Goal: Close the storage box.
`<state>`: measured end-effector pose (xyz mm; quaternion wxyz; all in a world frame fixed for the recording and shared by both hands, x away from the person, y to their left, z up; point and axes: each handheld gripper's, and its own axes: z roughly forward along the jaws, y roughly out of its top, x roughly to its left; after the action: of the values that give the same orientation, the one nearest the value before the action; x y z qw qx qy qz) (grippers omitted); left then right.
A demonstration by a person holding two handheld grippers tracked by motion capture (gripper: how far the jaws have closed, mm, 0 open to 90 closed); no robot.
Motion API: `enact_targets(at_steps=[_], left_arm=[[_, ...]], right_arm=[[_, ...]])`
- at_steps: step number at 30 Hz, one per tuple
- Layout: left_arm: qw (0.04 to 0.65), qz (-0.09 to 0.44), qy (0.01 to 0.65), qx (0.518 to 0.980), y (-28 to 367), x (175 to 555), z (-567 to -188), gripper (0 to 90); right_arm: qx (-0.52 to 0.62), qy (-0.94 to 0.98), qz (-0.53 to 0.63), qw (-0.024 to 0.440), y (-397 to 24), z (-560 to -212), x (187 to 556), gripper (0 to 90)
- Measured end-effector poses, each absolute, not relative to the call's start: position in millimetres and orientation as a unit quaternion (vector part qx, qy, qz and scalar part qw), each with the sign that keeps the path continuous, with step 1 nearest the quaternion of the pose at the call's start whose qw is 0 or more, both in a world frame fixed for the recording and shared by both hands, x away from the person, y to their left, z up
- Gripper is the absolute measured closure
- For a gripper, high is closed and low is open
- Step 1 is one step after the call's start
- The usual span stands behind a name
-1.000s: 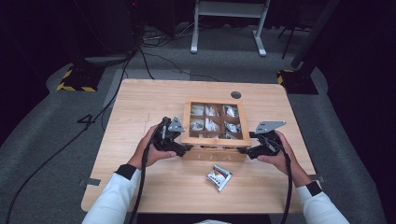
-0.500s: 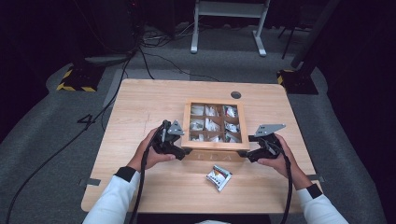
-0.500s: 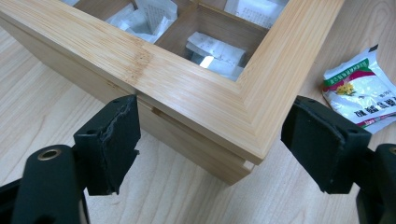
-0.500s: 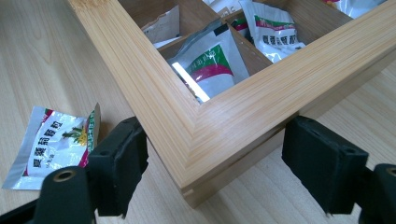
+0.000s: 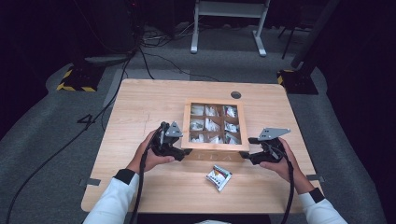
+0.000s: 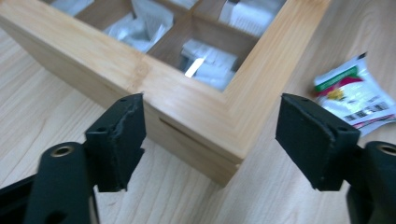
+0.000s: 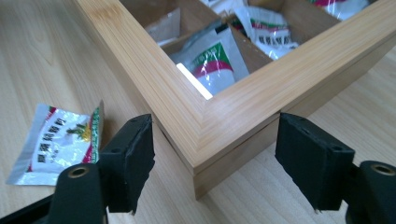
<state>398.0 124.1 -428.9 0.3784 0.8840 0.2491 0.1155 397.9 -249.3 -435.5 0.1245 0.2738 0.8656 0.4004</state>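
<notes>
Both jaws narrowed | left hand-held gripper (image 5: 186,151), right hand-held gripper (image 5: 244,154) open | one box (image 5: 214,151), one packet (image 5: 219,177)

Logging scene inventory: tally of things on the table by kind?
Wooden box: 1
Compartments in the box, each with packets: 9
Loose packet on the table: 1
Tongs: 2, left and right, one at each near corner of the box
Total things, not counting compartments: 4
</notes>
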Motion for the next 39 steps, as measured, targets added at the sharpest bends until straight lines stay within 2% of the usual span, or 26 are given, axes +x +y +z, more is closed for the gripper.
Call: enact_targets(at_steps=[2, 13, 16, 27, 33, 35, 39], left_arm=[[0.38, 0.118, 0.245, 0.884, 122, 395, -427, 25.6], [0.379, 0.131, 0.24, 0.884, 118, 391, -427, 23.5], [0.383, 0.127, 0.24, 0.883, 120, 392, -425, 25.2], [0.374, 0.168, 0.237, 0.881, 125, 384, -418, 24.3], [0.367, 0.185, 0.243, 0.879, 136, 378, -417, 21.0], [0.367, 0.195, 0.249, 0.875, 140, 376, -418, 17.2], [0.358, 0.207, 0.254, 0.874, 147, 373, -421, 17.1]], right_arm=[[0.271, 0.862, 0.41, 0.124, -251, -432, 396, 32.2], [0.257, 0.866, 0.403, 0.143, -247, -429, 388, 32.7], [0.258, 0.866, 0.406, 0.139, -248, -428, 389, 35.4], [0.249, 0.863, 0.415, 0.148, -255, -417, 387, 31.9], [0.252, 0.86, 0.411, 0.166, -268, -414, 383, 30.5], [0.253, 0.86, 0.407, 0.174, -271, -414, 382, 30.4], [0.258, 0.862, 0.394, 0.188, -276, -415, 380, 30.3]])
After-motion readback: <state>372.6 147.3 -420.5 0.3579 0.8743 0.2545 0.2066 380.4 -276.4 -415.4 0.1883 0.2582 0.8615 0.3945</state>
